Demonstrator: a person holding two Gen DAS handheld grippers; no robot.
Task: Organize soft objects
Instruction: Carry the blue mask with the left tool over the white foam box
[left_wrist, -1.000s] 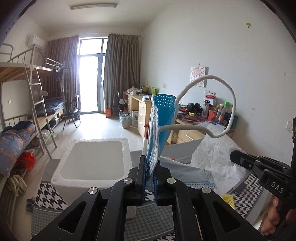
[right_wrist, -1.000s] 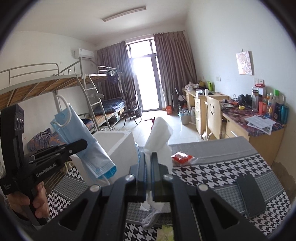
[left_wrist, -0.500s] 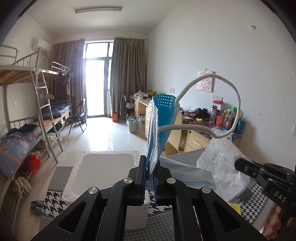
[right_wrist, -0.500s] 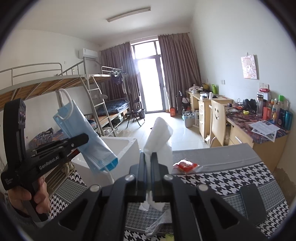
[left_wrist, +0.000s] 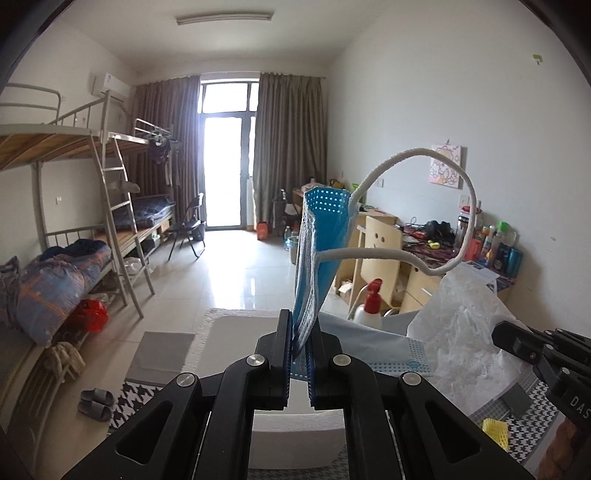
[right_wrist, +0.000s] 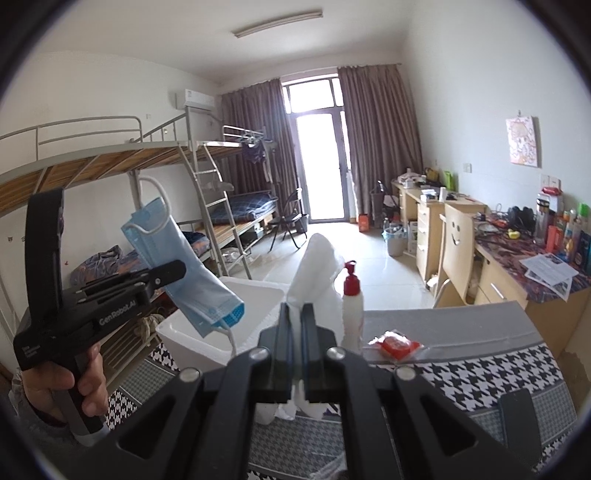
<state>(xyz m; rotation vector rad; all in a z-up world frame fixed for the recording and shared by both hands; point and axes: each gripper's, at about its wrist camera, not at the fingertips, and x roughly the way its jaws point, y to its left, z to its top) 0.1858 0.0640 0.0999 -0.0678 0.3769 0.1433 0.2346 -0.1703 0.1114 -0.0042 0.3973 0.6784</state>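
Left wrist: mask (left_wrist: 325, 236) pinched upright in left gripper (left_wrist: 298, 343).

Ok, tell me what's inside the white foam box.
The white foam box shows only a bare white inner wall. The blue face mask and left gripper cover its floor, so contents can't be told.

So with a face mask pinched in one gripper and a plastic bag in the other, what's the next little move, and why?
Probably lower the left gripper toward the white foam box and release the blue mask there: the mask hangs clamped above the open box, while the right gripper holds the plastic bag aside.
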